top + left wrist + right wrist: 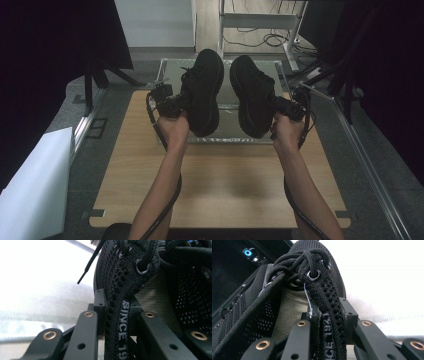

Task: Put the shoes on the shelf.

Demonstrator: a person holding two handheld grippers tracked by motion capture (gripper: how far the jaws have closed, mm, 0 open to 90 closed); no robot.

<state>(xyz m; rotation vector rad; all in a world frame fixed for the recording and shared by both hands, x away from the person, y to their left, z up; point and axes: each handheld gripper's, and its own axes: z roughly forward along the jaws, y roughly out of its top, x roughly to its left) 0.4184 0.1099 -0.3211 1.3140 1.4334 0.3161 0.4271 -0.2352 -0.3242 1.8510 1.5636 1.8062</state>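
A: What have you got in your left gripper [172, 106]?

B: You hold the left shoe [204, 90] with it. In the left gripper view the jaws are closed narrow on the knit collar edge [117, 322], the strip printed "SINCE 19", and a loose lace end [87, 267] hangs toward 11 o'clock of the jaws.

A: And your right gripper [287, 106]?

B: It pinches the right shoe [252, 95] the same way. In the right gripper view the jaws grip the collar strip [329, 335] with "1921" on it, and the knotted laces [299, 262] sit at 12 o'clock above them. A thin plastic tag thread [308, 302] hangs from an eyelet.

A: Where are the shoes over the table?

B: In the high view both are lifted off the wooden table [220, 190], soles facing you, side by side and just apart. They hang in front of the clear tray [227, 137] at the table's 12 o'clock edge. Your left hand [174, 127] is at 11 o'clock, your right hand [286, 129] at 1 o'clock.
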